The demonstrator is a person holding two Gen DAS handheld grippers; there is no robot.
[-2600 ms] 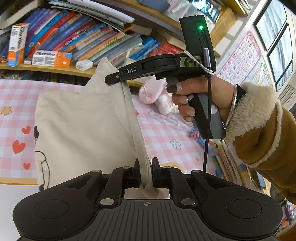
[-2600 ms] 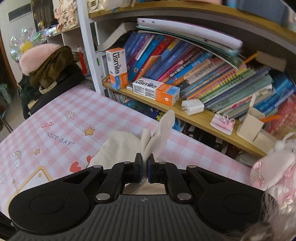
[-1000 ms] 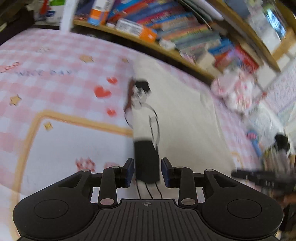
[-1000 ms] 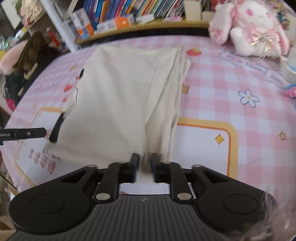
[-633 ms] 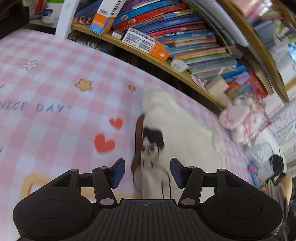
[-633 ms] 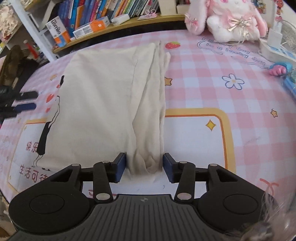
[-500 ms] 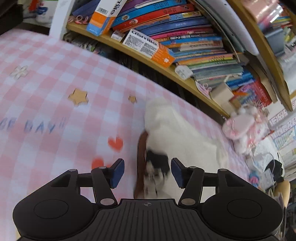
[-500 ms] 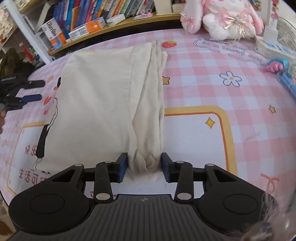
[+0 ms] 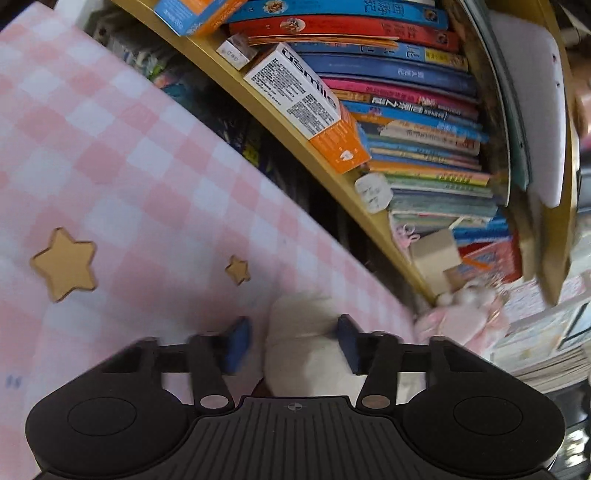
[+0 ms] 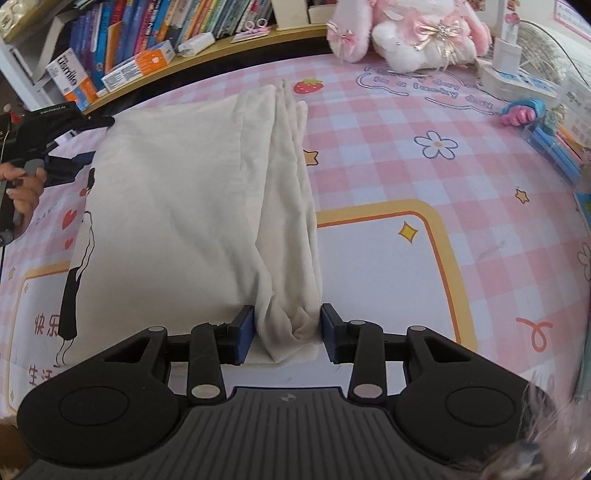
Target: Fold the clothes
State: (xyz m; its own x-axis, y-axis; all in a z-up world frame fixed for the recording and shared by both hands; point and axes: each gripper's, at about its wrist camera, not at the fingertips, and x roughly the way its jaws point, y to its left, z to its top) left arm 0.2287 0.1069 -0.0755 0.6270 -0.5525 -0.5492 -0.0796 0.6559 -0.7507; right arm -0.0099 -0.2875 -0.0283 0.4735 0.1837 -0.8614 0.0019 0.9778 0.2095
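Both tongs (image 10: 287,334) agape astride garment (image 10: 177,206) edges

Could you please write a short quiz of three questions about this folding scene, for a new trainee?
1. True or false: the right tongs are shut on the cream garment.
2. Which toy sits at the far edge of the checked cloth? A) plush bunny B) teddy bear C) doll
3. Fill in: the left tongs are ____.

Key: 1 false; 2 A; 3 open.
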